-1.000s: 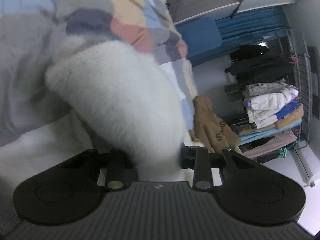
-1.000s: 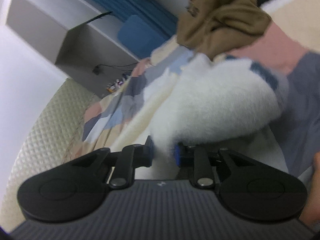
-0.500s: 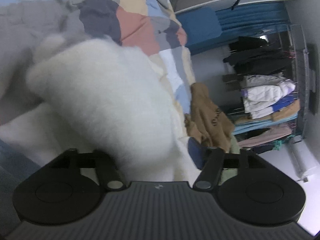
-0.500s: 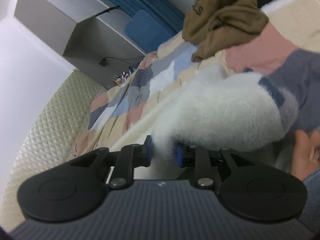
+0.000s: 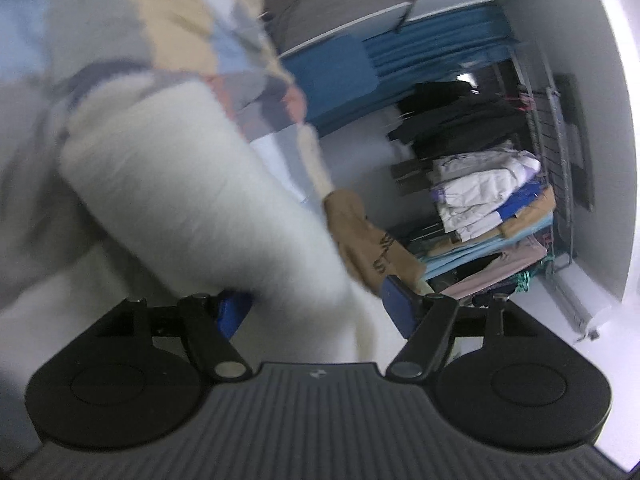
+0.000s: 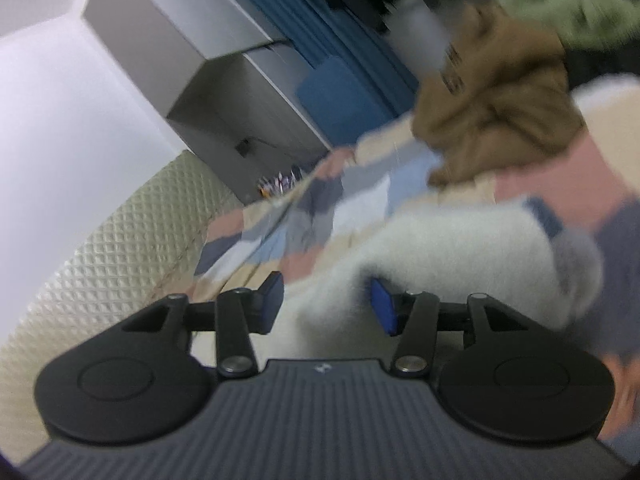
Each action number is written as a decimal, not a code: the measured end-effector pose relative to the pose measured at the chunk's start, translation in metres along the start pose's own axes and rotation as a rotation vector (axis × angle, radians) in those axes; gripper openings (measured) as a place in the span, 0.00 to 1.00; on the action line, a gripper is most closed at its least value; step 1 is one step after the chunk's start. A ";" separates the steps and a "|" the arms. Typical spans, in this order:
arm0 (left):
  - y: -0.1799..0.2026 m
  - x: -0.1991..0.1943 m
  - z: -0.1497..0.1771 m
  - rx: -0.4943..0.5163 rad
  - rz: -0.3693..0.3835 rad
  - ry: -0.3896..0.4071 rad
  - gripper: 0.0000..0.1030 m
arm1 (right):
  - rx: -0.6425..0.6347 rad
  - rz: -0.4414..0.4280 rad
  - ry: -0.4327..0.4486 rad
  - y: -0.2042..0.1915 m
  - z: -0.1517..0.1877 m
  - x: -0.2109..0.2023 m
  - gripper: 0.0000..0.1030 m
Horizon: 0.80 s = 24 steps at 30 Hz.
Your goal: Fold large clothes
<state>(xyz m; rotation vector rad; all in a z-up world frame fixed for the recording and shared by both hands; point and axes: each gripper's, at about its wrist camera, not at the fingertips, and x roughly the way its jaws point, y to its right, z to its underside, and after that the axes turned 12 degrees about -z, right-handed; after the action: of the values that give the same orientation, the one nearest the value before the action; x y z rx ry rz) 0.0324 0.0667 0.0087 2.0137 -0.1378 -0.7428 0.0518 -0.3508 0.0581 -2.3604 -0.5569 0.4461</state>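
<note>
Fleece garment (image 5: 192, 200), white and thick, lies rolled on the bed over the patchwork quilt (image 5: 176, 24); both of your wrist views are smeared by motion blur. Left view: your left claw (image 5: 316, 308) has its blue pads (image 5: 394, 308) spread wide and opening further, with one end of the fleece roll running between them. The pad on the picture's right stands clear of the cloth; the other pad is half hidden behind the roll, so you cannot tell whether it touches. Beyond the roll, a brown garment with dark lettering (image 5: 368, 240) hangs at the bed's edge, and well behind it a wire rack (image 5: 560, 184) carries stacked folded clothes (image 5: 488, 200) with dark garments above. A blue curtain (image 5: 432, 36) closes the far wall.

Right view: your right claw (image 6: 326, 304) is likewise opening, its pads (image 6: 382, 306) parted around the other end of the same white fleece (image 6: 440, 256). The fleece lies just beside the pad on the picture's right, and a gap shows at the other pad, so nothing is pinched. The brown garment (image 6: 492, 112) sits crumpled on the quilt (image 6: 320, 208) beyond the roll, with a green garment (image 6: 568, 0) above it. A quilted headboard (image 6: 112, 248) curves along the left edge, and a grey cabinet (image 6: 224, 80) stands behind it.
</note>
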 end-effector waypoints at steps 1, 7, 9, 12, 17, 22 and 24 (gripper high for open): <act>0.006 0.004 -0.004 0.026 0.004 0.011 0.72 | -0.047 0.003 0.005 -0.003 -0.007 0.006 0.50; 0.031 0.045 -0.023 0.151 0.005 0.014 0.72 | -0.188 0.004 0.017 -0.004 -0.042 0.046 0.50; 0.038 0.065 -0.027 0.199 -0.012 0.003 0.72 | -0.200 0.015 -0.014 0.002 -0.050 0.062 0.50; 0.043 0.089 -0.030 0.258 -0.045 0.000 0.73 | -0.214 0.043 -0.034 0.013 -0.050 0.075 0.50; 0.048 0.131 -0.047 0.304 -0.063 -0.004 0.73 | -0.143 0.090 -0.074 0.037 -0.044 0.075 0.50; 0.048 0.182 -0.068 0.326 -0.073 -0.022 0.73 | -0.041 0.073 -0.109 0.058 -0.049 0.065 0.50; 0.047 0.202 -0.074 0.351 -0.082 -0.030 0.73 | -0.019 0.088 -0.112 0.065 -0.048 0.058 0.54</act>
<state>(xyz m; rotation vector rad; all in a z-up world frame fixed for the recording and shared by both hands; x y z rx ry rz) 0.2459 0.0192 -0.0164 2.3528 -0.2166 -0.8471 0.1402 -0.3924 0.0393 -2.3953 -0.5117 0.6189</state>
